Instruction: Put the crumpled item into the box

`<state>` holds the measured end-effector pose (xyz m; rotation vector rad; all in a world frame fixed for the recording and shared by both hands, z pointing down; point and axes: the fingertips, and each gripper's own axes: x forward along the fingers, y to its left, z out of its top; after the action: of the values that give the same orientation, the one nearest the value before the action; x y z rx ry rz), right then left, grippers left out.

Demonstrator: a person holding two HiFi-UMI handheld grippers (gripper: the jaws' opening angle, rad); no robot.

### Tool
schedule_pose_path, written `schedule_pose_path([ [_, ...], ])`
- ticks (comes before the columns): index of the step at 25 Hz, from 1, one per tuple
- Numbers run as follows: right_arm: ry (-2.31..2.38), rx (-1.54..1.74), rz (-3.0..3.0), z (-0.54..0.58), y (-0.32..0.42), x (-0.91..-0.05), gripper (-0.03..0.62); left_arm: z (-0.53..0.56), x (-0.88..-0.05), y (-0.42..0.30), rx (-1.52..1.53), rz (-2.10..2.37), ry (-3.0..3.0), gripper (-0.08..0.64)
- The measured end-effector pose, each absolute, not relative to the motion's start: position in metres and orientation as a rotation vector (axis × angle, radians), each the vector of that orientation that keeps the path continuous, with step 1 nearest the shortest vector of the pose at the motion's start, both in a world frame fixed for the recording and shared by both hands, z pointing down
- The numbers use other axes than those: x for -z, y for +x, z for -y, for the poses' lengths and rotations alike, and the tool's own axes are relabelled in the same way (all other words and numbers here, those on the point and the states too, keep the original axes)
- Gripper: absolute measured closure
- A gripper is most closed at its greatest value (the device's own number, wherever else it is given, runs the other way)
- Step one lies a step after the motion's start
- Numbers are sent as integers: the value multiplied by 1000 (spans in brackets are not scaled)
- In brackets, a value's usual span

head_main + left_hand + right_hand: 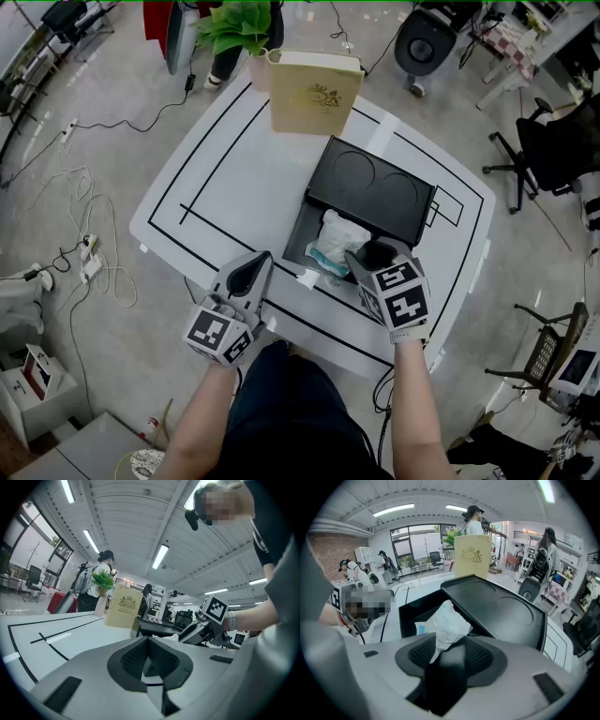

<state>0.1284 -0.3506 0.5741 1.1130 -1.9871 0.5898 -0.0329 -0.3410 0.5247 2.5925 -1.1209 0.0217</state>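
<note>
Crumpled item [335, 242] lies inside the box [298, 236], its near corner between the released fingers [480, 654] of our right gripper [372, 255]; our left gripper [253, 272], farther off beside the box, is clenched on nothing.

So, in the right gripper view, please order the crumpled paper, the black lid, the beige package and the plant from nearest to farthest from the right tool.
1. Crumpled paper, in the black box, at the tips of the right tool.
2. Black lid, just behind, rightward.
3. Beige package, standing farther back.
4. Plant, behind the package, leftward.
</note>
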Motion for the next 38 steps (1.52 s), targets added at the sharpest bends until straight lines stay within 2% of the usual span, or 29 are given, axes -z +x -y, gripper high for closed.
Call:
schedule_pose_path([
  [14,1130,-576,2012,334,130,-567,390,330,-522,-26,-10,1089,2607,568],
  [15,1134,-564,2014,333,130,-566,400,329,-521,-26,-11,1087,2609,568],
  [20,1179,-480,2042,328,133,-558,536,325,-517,-22,-16,1072,2620,568],
  [23,1225,-454,2113,327,130,-546,586,322,-515,-18,-17,1061,2629,568],
  [38,1397,-565,2387,306,137,-500,588,318,-496,5,-3,1002,2691,568],
])
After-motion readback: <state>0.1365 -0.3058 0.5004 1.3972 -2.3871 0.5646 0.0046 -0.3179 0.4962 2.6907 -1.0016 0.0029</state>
